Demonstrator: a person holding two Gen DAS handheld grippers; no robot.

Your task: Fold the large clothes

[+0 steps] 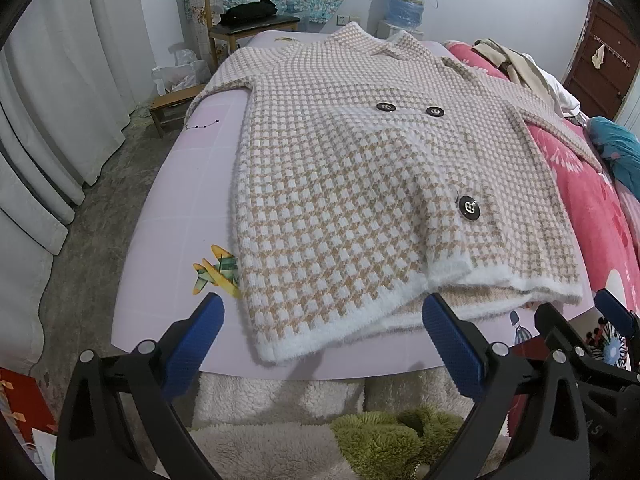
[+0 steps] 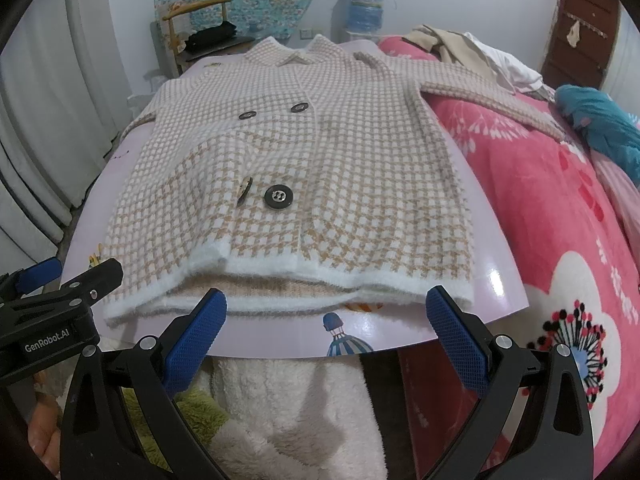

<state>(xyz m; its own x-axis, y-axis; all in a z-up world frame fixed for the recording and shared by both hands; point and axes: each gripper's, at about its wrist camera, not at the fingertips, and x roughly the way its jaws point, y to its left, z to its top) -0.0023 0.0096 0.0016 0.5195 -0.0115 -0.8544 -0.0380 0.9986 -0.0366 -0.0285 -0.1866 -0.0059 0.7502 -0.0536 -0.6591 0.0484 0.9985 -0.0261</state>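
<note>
Meanwhile, a fuzzy checked knit coat (image 2: 304, 152) lies flat on the lilac mat (image 2: 496, 280), both sleeves out; left gripper (image 1: 324, 340) and right gripper (image 2: 326, 330) hover spread and empty at its thick, floppy hem, probably the surest grip.

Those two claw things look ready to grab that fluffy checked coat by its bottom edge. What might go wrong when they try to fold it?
1. The beige-and-white checked fuzzy coat has a two-layer white hem; open fingers may pinch only one layer.
2. Its sleeve lies over the pink flowered blanket and could drag.
3. The smooth lilac board underneath might let the coat slide.
</note>
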